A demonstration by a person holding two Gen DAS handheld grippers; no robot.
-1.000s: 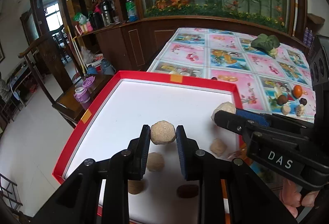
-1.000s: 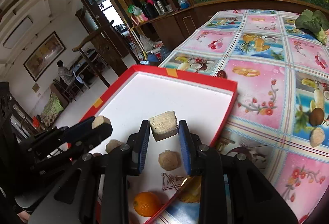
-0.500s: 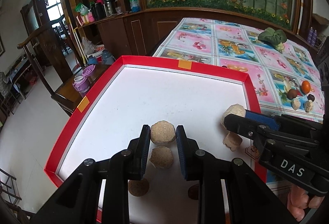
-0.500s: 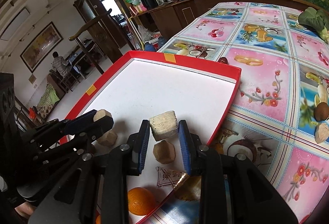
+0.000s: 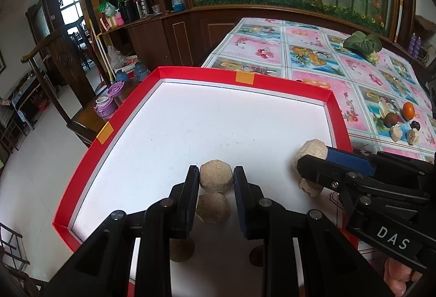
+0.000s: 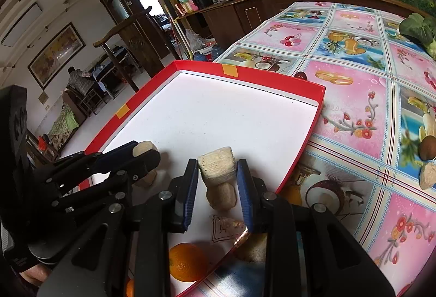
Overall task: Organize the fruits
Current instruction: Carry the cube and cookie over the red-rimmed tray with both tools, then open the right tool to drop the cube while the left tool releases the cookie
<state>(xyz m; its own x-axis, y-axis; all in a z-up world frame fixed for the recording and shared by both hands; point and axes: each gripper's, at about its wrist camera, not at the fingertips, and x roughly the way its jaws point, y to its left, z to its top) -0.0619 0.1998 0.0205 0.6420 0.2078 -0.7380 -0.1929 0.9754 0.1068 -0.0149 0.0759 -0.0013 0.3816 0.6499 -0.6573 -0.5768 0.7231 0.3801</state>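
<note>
A red-rimmed tray (image 5: 272, 84) with a white floor fills both views. My left gripper (image 5: 216, 179) is shut on a tan faceted ball (image 5: 216, 178) just above the tray floor, with a like ball (image 5: 212, 207) lying right below it. My right gripper (image 6: 217, 171) is shut on a pale ridged chunk (image 6: 217, 167) over another tan piece (image 6: 220, 196) near the tray's right rim (image 6: 299, 152). In the left wrist view the right gripper (image 5: 312, 160) comes in from the right. An orange (image 6: 186, 261) lies in the tray's near corner.
More fruit sits on the flowered tablecloth (image 5: 313, 57) at the right: an orange (image 5: 408, 110), a brown fruit (image 5: 391, 119) and pale pieces (image 5: 396, 134). A leafy green (image 5: 362, 43) lies at the far end. A wooden chair (image 5: 62, 70) stands left of the table.
Both grippers have sunk toward the tray floor with their pieces held. Each held piece now hangs close over a piece lying in the tray.
</note>
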